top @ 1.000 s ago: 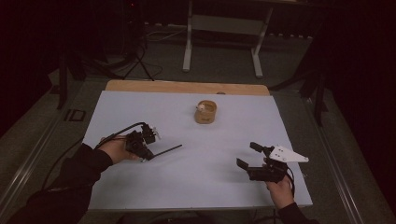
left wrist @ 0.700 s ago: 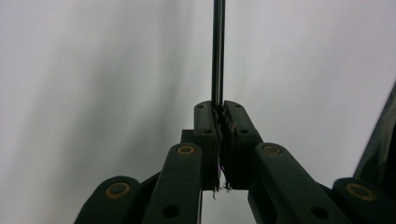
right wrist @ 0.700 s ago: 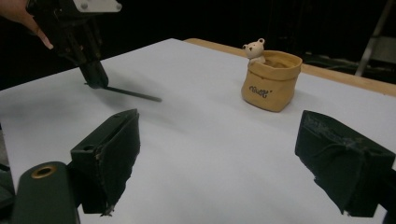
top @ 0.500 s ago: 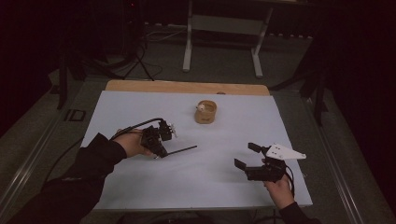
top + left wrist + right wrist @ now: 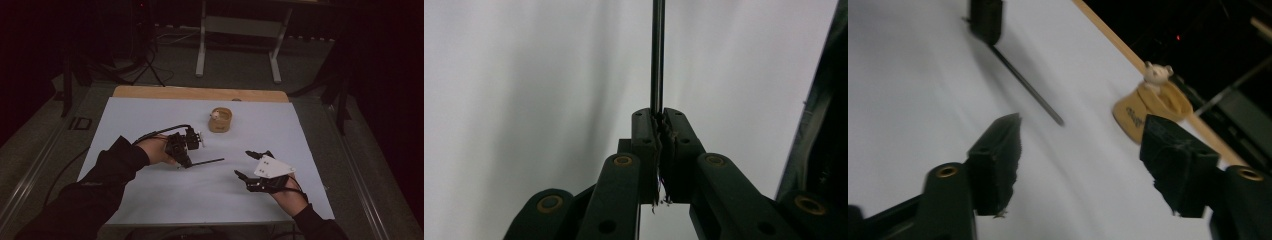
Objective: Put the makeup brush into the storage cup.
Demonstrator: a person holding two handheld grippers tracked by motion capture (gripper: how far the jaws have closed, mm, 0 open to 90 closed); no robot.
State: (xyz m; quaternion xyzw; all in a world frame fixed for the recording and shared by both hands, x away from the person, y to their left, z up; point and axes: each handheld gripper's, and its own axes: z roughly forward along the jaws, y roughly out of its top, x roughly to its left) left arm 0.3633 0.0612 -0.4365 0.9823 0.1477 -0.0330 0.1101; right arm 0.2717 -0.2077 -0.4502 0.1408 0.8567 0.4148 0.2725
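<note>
A thin dark rod sticks out to the right over the white table, pinched at one end by my left gripper. In the left gripper view the jaws are shut on the rod, which runs straight up from the fingertips. My right gripper hovers at the front right, open and empty, its jaws pointing left toward the rod's free tip. The right gripper view looks between its spread jaws at the rod and the left gripper. A tan holder stands behind the rod.
A small white figure sits in the tan holder. The white tabletop has a wooden strip along its far edge. A metal stand and cables are on the dark floor beyond.
My left gripper has carried the rod to the right, toward the table's middle. The right gripper has shifted slightly left and stays open.
</note>
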